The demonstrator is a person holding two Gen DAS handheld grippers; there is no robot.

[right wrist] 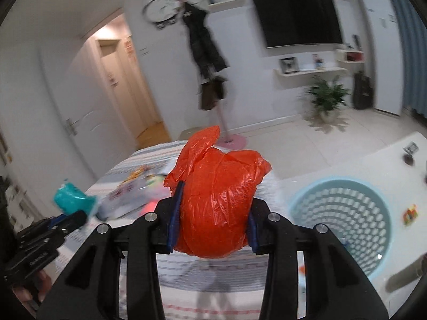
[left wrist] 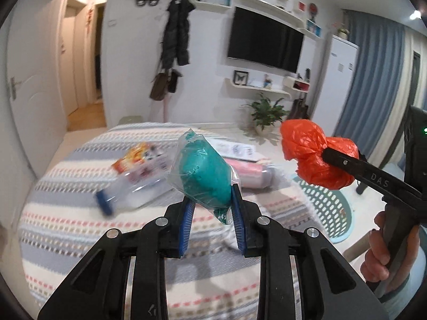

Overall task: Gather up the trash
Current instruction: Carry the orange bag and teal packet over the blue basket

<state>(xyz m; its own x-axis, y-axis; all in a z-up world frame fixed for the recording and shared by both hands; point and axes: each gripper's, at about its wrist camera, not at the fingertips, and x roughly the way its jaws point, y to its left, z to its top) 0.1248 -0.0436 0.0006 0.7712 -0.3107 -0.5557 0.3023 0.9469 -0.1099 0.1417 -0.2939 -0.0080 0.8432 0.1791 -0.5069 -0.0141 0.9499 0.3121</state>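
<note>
While bags aloft, bottle (left wrist: 125,186) on bedspread (left wrist: 66,226)

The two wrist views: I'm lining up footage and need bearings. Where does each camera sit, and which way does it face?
Left wrist: on the left gripper, looking along its fingers at the teal bag over the striped bed; the right gripper and its hand show.
Right wrist: on the right gripper, facing the orange bag; blue basket to the right.
Shared: both bags, bed, TV.

Both wrist views share striped bed (left wrist: 80,176).
</note>
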